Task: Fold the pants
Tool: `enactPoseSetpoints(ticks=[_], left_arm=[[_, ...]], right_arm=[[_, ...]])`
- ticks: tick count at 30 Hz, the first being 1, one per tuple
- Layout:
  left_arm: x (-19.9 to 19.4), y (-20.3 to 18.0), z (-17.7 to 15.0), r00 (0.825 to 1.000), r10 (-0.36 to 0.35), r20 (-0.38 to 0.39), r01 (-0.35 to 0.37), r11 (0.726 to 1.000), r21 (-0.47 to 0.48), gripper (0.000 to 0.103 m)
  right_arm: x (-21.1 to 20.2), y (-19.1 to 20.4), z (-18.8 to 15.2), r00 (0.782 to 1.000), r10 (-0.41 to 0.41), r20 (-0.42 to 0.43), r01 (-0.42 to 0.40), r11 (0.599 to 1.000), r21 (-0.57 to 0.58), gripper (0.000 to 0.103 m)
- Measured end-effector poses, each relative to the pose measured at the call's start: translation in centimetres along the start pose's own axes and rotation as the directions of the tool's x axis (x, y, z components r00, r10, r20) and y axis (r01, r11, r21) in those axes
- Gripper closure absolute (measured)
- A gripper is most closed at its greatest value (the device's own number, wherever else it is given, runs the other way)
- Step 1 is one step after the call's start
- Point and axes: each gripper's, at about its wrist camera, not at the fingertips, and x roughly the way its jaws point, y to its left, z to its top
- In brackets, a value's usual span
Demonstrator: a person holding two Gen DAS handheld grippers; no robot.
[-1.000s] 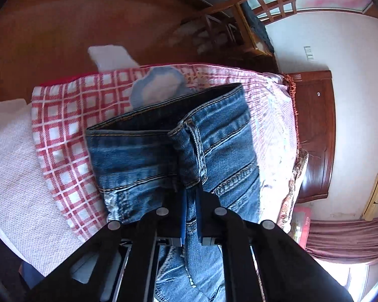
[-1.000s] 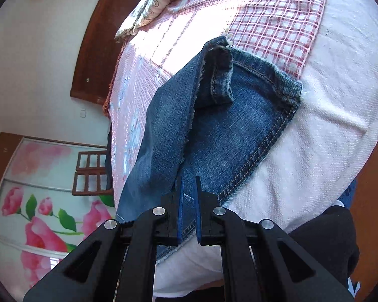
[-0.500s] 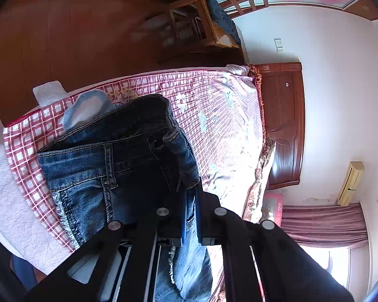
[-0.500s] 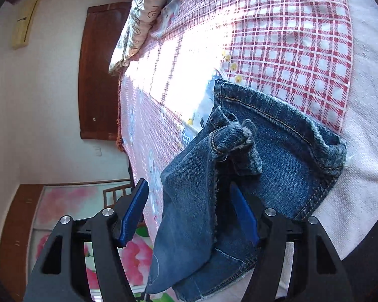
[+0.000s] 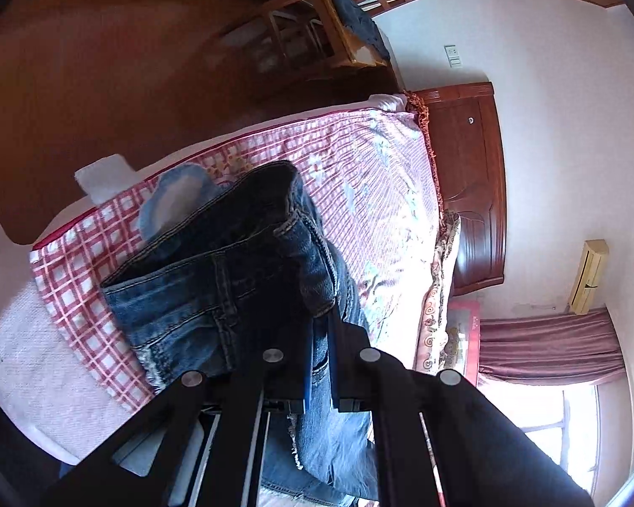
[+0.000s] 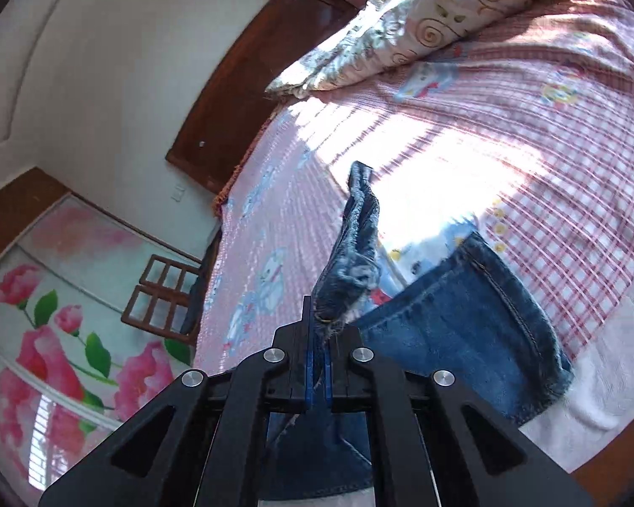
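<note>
Through the left wrist camera we see the left gripper (image 5: 319, 333) clamped on a fold of the blue denim pants (image 5: 232, 279), its blue pads pressed tight against the cloth near the waistband. The pants are bunched and partly raised over the bed (image 5: 380, 194), the waistband end resting on the red-and-white checked sheet (image 5: 76, 279) beside a pale blue patch of print (image 5: 173, 198), with more denim hanging below the claw. A dark wooden headboard (image 5: 473, 194) stands at the far side of the bed, a floral pillow (image 5: 439, 295) lies against it, a wooden chair (image 5: 346, 12) sits beyond, and a maroon curtain (image 5: 549, 346) hangs by a bright window. Through the right wrist camera we see the right gripper (image 6: 317, 338), whose jaws have just been closing, now pinched on a frayed edge of the pants (image 6: 456, 329); a strip of denim rises from between the pads, while a broad leg portion lies flat on the checked sheet (image 6: 570, 262) to the right. The pillow (image 6: 401, 29) rests at the top of the bed (image 6: 443, 135), the headboard (image 6: 249, 97) behind it, and a rose-painted panel (image 6: 55, 317) fills the left with the chair (image 6: 164, 295) before it.
</note>
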Motion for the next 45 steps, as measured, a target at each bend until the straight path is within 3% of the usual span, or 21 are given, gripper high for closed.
enactPoseSetpoints(ticks=[3,5,9,12,16,21,25,28,31,37,40,42,45], left_arm=[[0.4,2.5,-0.2,0.999,0.034,-0.031,-0.035,0.999,-0.021,0.098],[0.4,3.7,-0.2,0.999,0.035,-0.033,-0.037,0.998,-0.053,0.098],[0.4,2.6,-0.3,1.0,0.005,-0.019,-0.006,0.999,-0.032,0.098],[-0.6,0.9,-0.5,0.999,-0.034,-0.004,0.034,0.999,0.029,0.098],[-1.4,1.3,-0.7,1.0,-0.013,-0.007,0.013,0.998,0.062,0.098],[-1.9,5.0,-2.1,0.999,0.035,-0.018,-0.035,0.999,0.009,0.098],[-1.3,5.8,-2.9,0.994,0.113,0.008,-0.113,0.988,0.105,0.097],[-0.5,7.4,-2.6,0.992,0.128,0.004,-0.128,0.99,0.059,0.096],[0.0,6.7,-2.8,0.986,0.167,0.023,-0.169,0.979,0.114,0.095],[-0.3,6.7,-2.5,0.985,0.169,0.02,-0.17,0.978,0.118,0.095],[-1.0,6.5,-2.5,0.991,0.135,0.024,-0.137,0.987,0.087,0.095],[-1.7,5.9,-2.8,0.993,0.109,0.035,-0.113,0.987,0.112,0.095],[-1.8,5.8,-2.7,0.992,0.126,0.021,-0.127,0.982,0.137,0.095]], right_arm=[[1.4,-6.4,-2.5,0.986,-0.152,-0.066,0.159,0.981,0.115,0.101],[1.2,-7.9,-3.7,0.991,-0.125,-0.042,0.13,0.977,0.166,0.101],[0.2,-7.1,-3.6,0.998,-0.067,0.007,0.064,0.977,0.203,0.102],[-1.2,-5.1,-2.9,0.999,-0.046,0.022,0.042,0.988,0.15,0.102],[-1.5,-5.7,-3.0,0.995,-0.096,-0.011,0.097,0.986,0.138,0.102],[-1.4,-7.7,-4.0,0.99,-0.138,-0.016,0.138,0.97,0.199,0.102],[-1.2,-8.2,-4.3,0.984,-0.173,-0.041,0.177,0.967,0.183,0.102],[-1.0,-8.5,-4.3,0.984,-0.175,-0.034,0.178,0.965,0.194,0.102],[-0.9,-8.1,-4.2,0.983,-0.182,-0.041,0.186,0.965,0.183,0.102],[-0.7,-7.8,-4.2,0.981,-0.189,-0.048,0.194,0.965,0.178,0.102],[-1.1,-6.6,-3.9,0.977,-0.209,-0.032,0.212,0.967,0.14,0.102],[-1.2,-6.1,-3.6,0.977,-0.212,-0.031,0.214,0.967,0.138,0.102],[-0.5,-6.3,-3.4,0.965,-0.257,-0.055,0.262,0.959,0.106,0.102]])
